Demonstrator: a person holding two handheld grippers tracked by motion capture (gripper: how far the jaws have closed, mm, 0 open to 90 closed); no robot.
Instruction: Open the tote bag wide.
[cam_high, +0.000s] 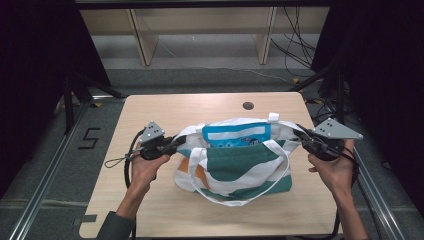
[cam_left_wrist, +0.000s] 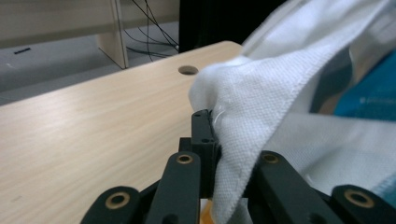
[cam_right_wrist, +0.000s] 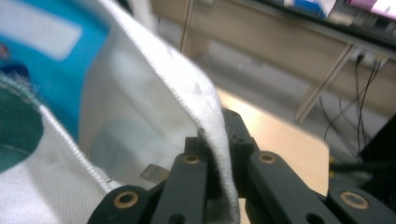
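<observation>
Left gripper (cam_high: 172, 145) fingers (cam_left_wrist: 204, 135) pinch the rim of the white-and-green striped cloth tote bag (cam_high: 235, 167); right gripper (cam_high: 301, 134) fingers (cam_right_wrist: 236, 140) pinch the opposite rim. Bag lies mid-desk on the pale wooden desk (cam_high: 150, 112), mouth held open, blue-and-white packet (cam_high: 236, 134) inside. Step: spreading the mouth. Next probably needs even tension on both sides.
</observation>
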